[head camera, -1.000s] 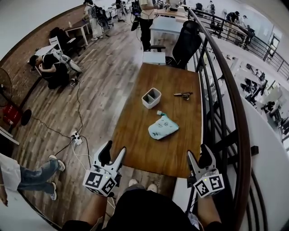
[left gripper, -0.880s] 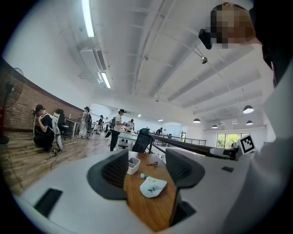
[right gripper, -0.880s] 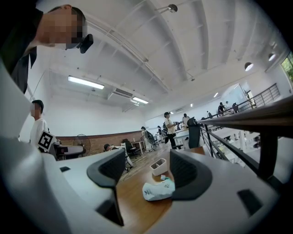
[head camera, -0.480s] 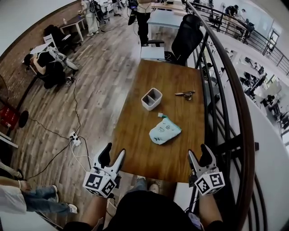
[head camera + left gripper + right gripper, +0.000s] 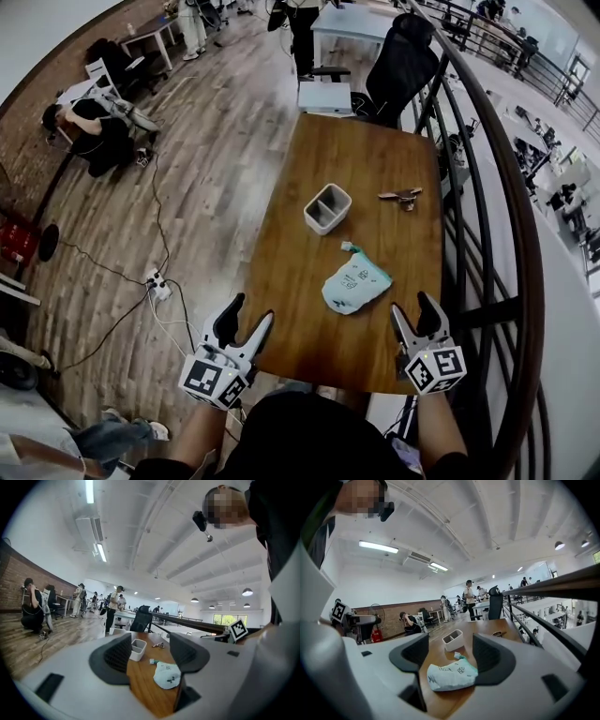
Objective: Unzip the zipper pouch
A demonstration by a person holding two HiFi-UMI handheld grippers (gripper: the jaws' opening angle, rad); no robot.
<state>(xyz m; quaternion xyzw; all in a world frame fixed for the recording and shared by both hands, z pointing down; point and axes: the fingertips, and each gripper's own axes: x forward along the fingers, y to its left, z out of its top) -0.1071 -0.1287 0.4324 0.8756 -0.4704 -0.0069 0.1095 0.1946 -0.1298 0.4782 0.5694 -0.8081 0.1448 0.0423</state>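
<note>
Ahead of the empty, wide-open left gripper and right gripper lies the pouch.

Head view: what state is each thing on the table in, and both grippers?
zipper pouch, lying flat on the table, untouched; zip too small to read.
white bin, upright, two compartments, looks empty.
metal object, lying flat near the right edge.
left gripper, fingers apart, empty.
right gripper, fingers apart, empty.
</note>
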